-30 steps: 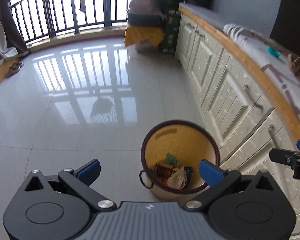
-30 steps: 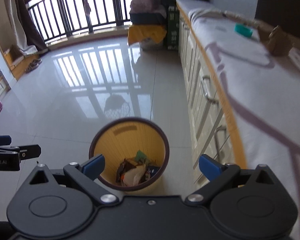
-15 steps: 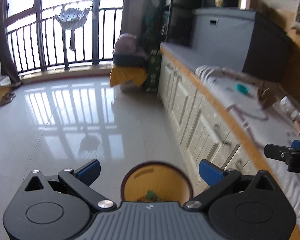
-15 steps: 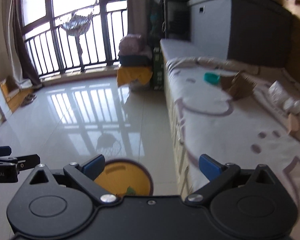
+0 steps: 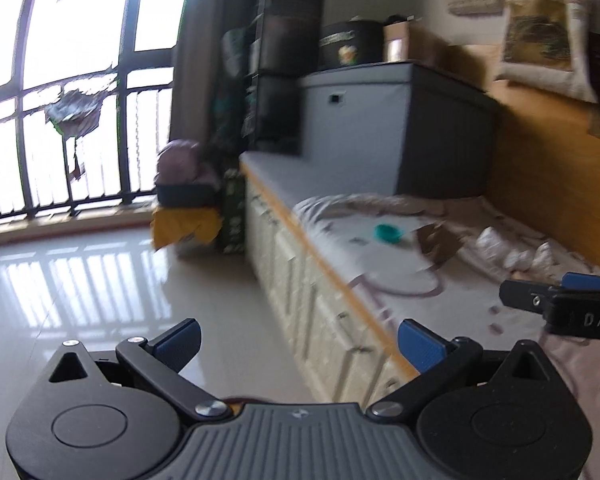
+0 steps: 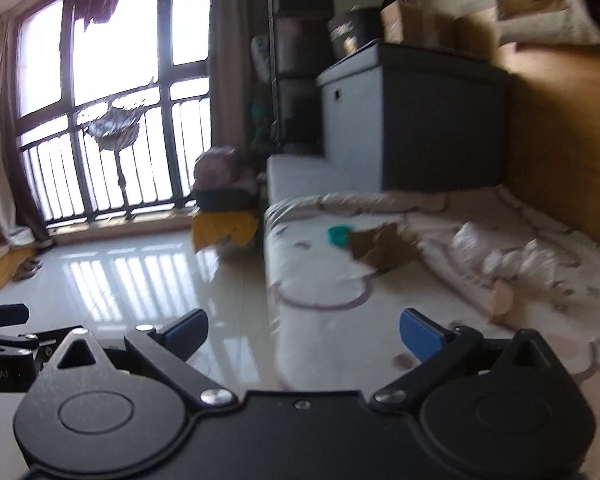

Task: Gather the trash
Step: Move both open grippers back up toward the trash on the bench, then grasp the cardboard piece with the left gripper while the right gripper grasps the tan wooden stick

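Several pieces of trash lie on the patterned cloth (image 6: pixel 440 312) that covers the long low cabinet (image 5: pixel 324 320): a teal cap (image 6: pixel 338 235), a torn brown cardboard scrap (image 6: pixel 380 250) touching the cap's right side, a row of crumpled white wrappers (image 6: pixel 504 258) farther right near the wooden wall (image 6: pixel 560 140), and a small tan scrap (image 6: pixel 502 298) just in front of the wrappers. All are blurred; finer detail cannot be told.

Right gripper (image 6: pixel 302 330): jaws spread wide, blue pads (image 6: pixel 420 334) well apart, nothing between them, touching nothing. It is held above the near edge of the cloth, the trash well ahead of it.

Left gripper (image 5: pixel 300 340): jaws likewise wide apart, blue pads (image 5: pixel 420 344) bare, holding nothing. It is held over the floor (image 5: pixel 100 280) just beside the cabinet front; a thin dark rim shows below its body, too little to identify.

Each gripper appears at the edge of the other's view, with a fingertip of the person at the frame border.

Surroundings: a grey storage box (image 6: pixel 412 120) at the far end of the cabinet top, cardboard boxes (image 6: pixel 404 20) and a dark round tin (image 6: pixel 352 32) on it; a cloth bag (image 5: pixel 548 36) hanging on the wall; tall windows with a black railing (image 6: pixel 112 160); a yellow-draped stand (image 6: pixel 224 228) with a bundle on top.
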A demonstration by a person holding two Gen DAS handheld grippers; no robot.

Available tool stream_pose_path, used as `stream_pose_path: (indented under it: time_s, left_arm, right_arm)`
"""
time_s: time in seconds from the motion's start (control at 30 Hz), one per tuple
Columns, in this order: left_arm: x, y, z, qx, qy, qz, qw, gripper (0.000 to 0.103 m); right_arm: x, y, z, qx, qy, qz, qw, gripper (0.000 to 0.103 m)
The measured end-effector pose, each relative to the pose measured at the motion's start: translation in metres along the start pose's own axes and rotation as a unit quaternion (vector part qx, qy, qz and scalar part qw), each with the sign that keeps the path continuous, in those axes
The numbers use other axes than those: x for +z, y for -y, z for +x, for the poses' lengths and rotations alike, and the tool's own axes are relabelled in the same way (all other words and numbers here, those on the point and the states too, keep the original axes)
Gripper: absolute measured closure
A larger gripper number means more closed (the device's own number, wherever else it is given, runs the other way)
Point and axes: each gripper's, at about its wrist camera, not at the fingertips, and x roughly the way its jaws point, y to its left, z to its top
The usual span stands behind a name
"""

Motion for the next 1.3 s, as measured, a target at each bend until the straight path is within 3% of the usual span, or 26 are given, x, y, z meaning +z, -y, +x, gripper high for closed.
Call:
stream_pose_path:
  time_s: [0.27,0.47,0.73,0.93,1.1,1.3]
  left_arm:
    - [0.017,0.063,0.027,-0.059,0.03,0.018,0.9976,0.0]
    - [0.027,0.098,0.056,-0.078,0.039,0.016,0.9961,0.0]
    - [0.04,0.133,0.121,-0.091,0.039,0.049,0.9939,0.0]
    - [0.053,0.149,0.174,-0.08,0.023,0.077,0.9935,0.0]
    - [0.062,0.158,0.219,-0.086,0.014,0.1,0.9912,0.0]
    - [0.065,0.168,0.262,-0.105,-0.009,0.121,0.9871,0.0]
  right_arm:
    - [0.005,0.055,-0.01,-0.095,0.059,0.005,0.994,0.0]
    - [0.001,0.102,0.01,-0.155,0.064,0.047,0.985,0.0]
    - [0.002,0.15,0.055,-0.169,0.06,0.104,0.978,0.0]
    - [0.009,0.175,0.097,-0.182,0.05,0.155,0.97,0.0]
    - [0.01,0.184,0.132,-0.185,0.006,0.165,0.969,0.0]
    - [-0.004,0.193,0.152,-0.148,-0.018,0.168,0.974,0.001]
